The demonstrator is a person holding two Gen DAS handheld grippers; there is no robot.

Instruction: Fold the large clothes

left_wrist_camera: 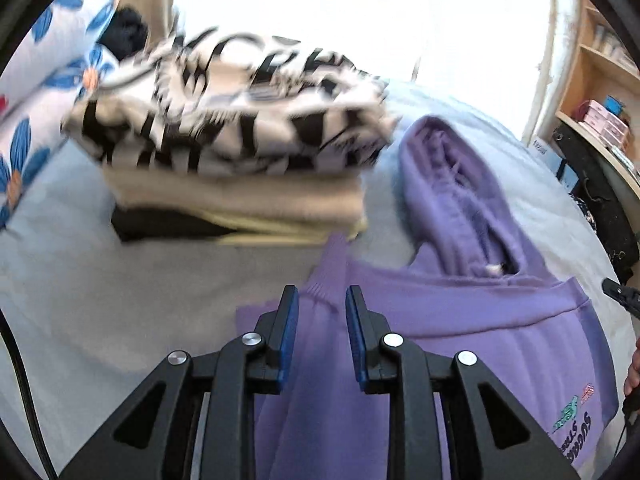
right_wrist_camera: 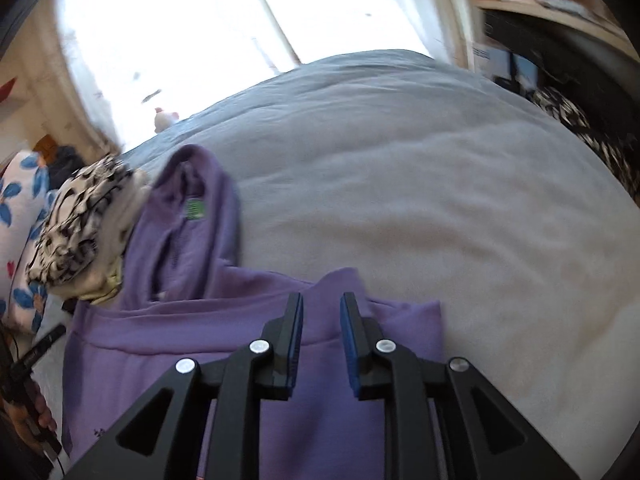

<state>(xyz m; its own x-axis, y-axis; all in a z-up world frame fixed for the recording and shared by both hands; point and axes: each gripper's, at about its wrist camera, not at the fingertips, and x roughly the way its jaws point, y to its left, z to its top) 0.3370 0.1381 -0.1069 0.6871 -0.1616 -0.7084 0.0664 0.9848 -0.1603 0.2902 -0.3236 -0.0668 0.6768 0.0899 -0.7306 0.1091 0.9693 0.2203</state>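
I have the purple hoodie spread on the grey bed, sleeves tucked in, body not yet folded. My left gripper and right gripper hover narrowly parted, empty. Finished stack sits at eleven o'clock.

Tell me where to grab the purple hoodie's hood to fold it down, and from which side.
Probably pinch the hood at its far tip, coming from above: it lies flat, pointing away from the hoodie's body, beside the folded stack, so the tip lifts freely.
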